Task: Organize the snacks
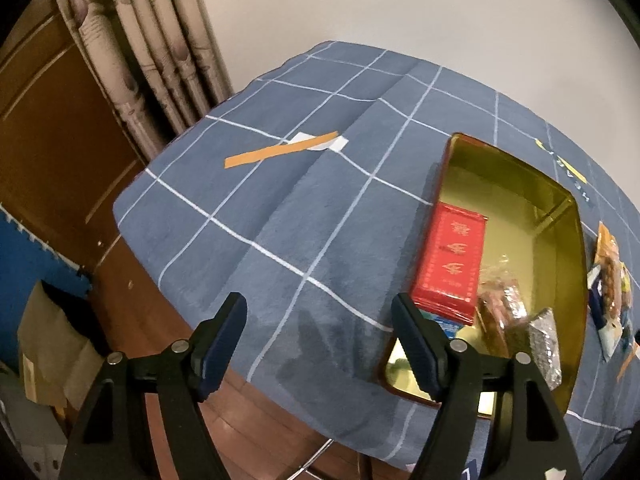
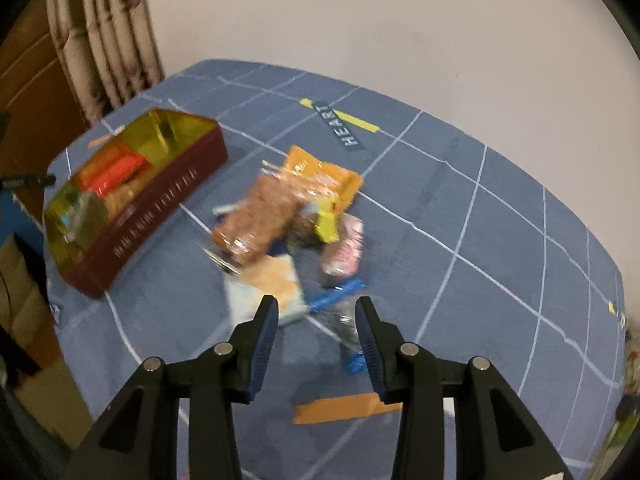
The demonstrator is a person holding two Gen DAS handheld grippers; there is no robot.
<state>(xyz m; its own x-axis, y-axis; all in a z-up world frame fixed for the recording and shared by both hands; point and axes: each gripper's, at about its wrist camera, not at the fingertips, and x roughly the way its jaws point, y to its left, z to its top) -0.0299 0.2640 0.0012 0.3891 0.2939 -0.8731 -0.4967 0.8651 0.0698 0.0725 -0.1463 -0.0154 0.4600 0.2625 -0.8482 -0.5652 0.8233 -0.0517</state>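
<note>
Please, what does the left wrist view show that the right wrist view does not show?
Only the left wrist view shows the open left gripper, empty, and the red box's printed top.

Only the right wrist view shows the open right gripper, empty, the whole snack pile beside the tin, and the tin's dark red outer wall.

Both show the gold-lined tin with snacks inside, the blue checked cloth and the curtain.

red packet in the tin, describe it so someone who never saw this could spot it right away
On the blue checked cloth sits a long tin with a gold inside. The red packet lies flat along one long wall. It alone is solid red with gold characters; the snacks beside it are clear or silvery wrappers.
</note>
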